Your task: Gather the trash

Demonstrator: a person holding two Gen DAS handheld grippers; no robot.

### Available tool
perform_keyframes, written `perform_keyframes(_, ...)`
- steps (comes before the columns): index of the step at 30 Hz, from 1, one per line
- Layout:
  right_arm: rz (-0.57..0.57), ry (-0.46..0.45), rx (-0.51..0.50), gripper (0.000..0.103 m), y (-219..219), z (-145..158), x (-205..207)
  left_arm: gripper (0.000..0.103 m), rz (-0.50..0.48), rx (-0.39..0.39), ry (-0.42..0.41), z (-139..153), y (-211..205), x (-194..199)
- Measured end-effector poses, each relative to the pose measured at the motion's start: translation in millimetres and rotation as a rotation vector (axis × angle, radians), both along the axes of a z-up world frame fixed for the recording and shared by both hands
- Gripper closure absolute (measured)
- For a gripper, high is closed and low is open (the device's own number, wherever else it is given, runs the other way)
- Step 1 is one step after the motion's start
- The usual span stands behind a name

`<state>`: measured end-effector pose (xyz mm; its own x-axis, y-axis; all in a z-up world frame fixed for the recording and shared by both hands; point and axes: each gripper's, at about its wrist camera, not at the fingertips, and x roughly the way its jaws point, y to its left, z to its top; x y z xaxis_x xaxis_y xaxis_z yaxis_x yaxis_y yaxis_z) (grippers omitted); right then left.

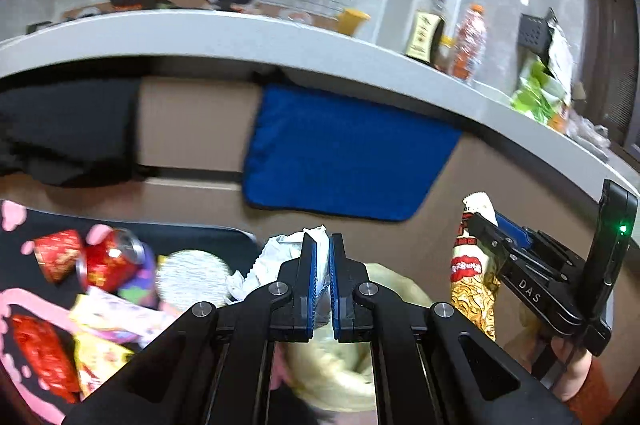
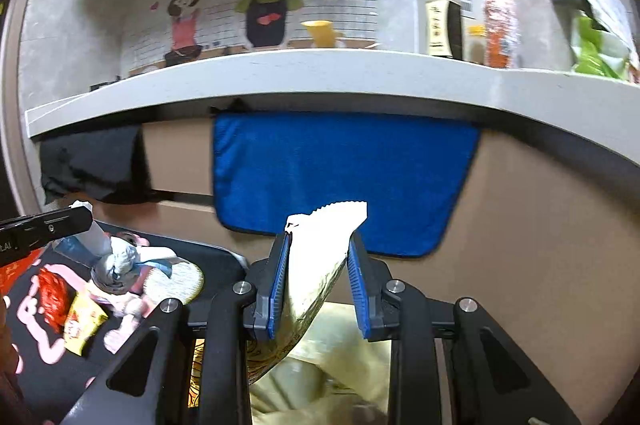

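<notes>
In the left wrist view, your left gripper [image 1: 323,257] has its fingers pressed almost together, pinching a crumpled white wrapper [image 1: 280,257] that sticks out above and to the left of the tips. Below the fingers lies a pale yellow bag [image 1: 332,365], blurred; it may be the trash bag, though I cannot confirm that. To the left, a black mat with pink shapes [image 1: 24,265] carries uncollected trash: a red can [image 1: 110,259], a red cup [image 1: 58,253], a silver foil disc [image 1: 192,275], a red packet [image 1: 38,349] and coloured wrappers. At the right edge, your right gripper [image 1: 486,221] holds a noodle packet [image 1: 474,277] upright, clear of the mat. In the right wrist view, the right gripper [image 2: 318,265] has its fingers partly spread and clamped on that packet [image 2: 320,265], whose serrated white top stands above the tips in front of a blue towel [image 2: 340,181] hanging below the worktop [image 2: 280,77]. The left gripper [image 2: 44,225] enters from the left with its wrapper hanging over the mat [image 2: 32,305], where a yellow packet [image 2: 82,323] and the red packet [image 2: 54,295] remain. My assessment: two pieces are in hand but not yet dropped, and most of the trash on the mat is still to be collected, so the task appears less than half done.
</notes>
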<state>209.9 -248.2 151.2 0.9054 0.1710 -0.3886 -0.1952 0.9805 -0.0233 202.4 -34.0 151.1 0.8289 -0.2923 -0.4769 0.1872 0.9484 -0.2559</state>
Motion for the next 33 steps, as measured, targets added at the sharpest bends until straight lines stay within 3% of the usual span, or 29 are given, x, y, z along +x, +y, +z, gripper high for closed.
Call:
perform_keyframes(10, -0.071, 0.045, -0.005, 0.077, -46.0, -25.8, 11.9, 0.097, -0.086, -0.005, 0.074, -39.2, -57.1, 32.4)
perform_keyframes(27, -0.103, 0.133, -0.002, 0.077, -68.8, -70.5, 42.7, 0.097, -0.165, -0.025, 0.209, -101.0, -91.7, 71.7)
perform_keyframes(29, -0.103, 0.145, 0.004, 0.077, -69.7, -75.6, 46.0, 0.093, -0.175, -0.045, 0.215, -107.2, -92.4, 76.4)
perform_keyframes(31, -0.106, 0.16, 0.012, 0.077, -70.3, -81.3, 49.7, 0.081, -0.173, -0.036, 0.218, -110.1, -92.4, 80.3)
perform_keyframes(32, -0.108, 0.166, 0.017, 0.077, -70.5, -83.7, 51.6, 0.069, -0.168, -0.032, 0.218, -110.8, -91.4, 81.4)
perform_keyframes(33, -0.109, 0.174, 0.023, 0.077, -70.6, -85.9, 53.1, 0.065, -0.158, -0.036, 0.217, -110.6, -88.1, 82.1)
